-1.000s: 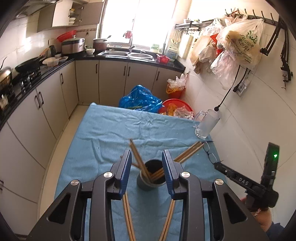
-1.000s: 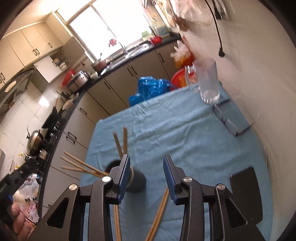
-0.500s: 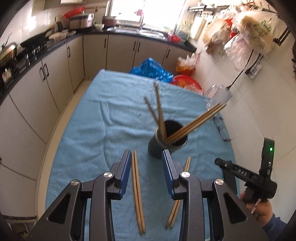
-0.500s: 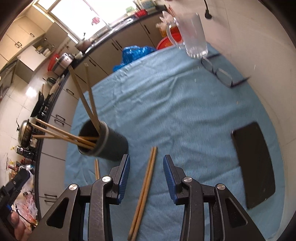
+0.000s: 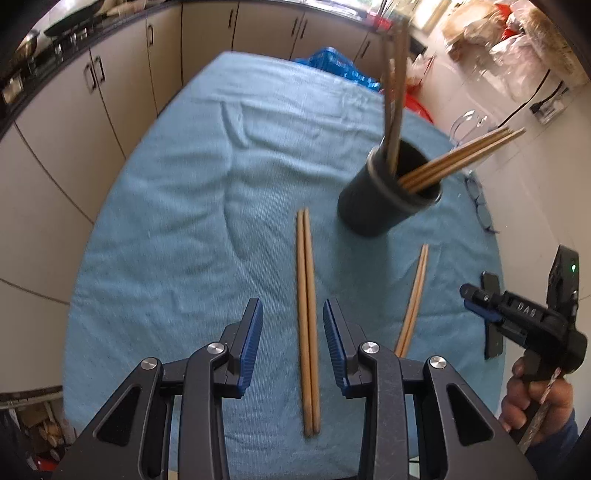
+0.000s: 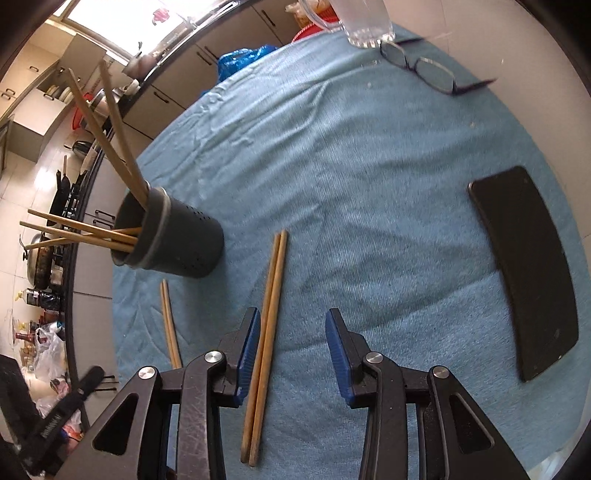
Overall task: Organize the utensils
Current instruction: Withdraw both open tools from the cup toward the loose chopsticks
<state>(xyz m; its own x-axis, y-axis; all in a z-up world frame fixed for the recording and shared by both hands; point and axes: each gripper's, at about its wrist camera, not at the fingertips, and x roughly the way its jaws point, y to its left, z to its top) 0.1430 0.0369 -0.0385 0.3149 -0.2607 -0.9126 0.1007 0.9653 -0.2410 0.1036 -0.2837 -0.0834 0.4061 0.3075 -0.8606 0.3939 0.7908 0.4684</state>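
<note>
A dark utensil holder point(image 5: 384, 203) point(image 6: 181, 240) stands on the blue cloth with several wooden chopsticks leaning out of it. Two pairs of chopsticks lie flat on the cloth. My left gripper point(image 5: 293, 332) is open and low over the left pair point(image 5: 306, 295), which runs between its blue pads without touching them. My right gripper point(image 6: 293, 339) hangs over the other pair point(image 6: 271, 291); its jaws are closing. That pair lies between them, close against the left pad point(image 6: 249, 343) and well clear of the right one. The right gripper point(image 5: 476, 301) also shows in a hand at the left view's edge.
A black phone point(image 6: 524, 273) lies on the blue cloth point(image 6: 369, 166) to the right. Eyeglasses point(image 6: 424, 66) and a glass mug point(image 6: 365, 22) sit at the far end by the white wall. Kitchen cabinets point(image 5: 92, 110) run along the left.
Both grippers have come down toward the cloth and tipped more steeply. The holder has slid out from between their fingers, and each now frames a lying pair of chopsticks. The right jaws have narrowed slightly.
</note>
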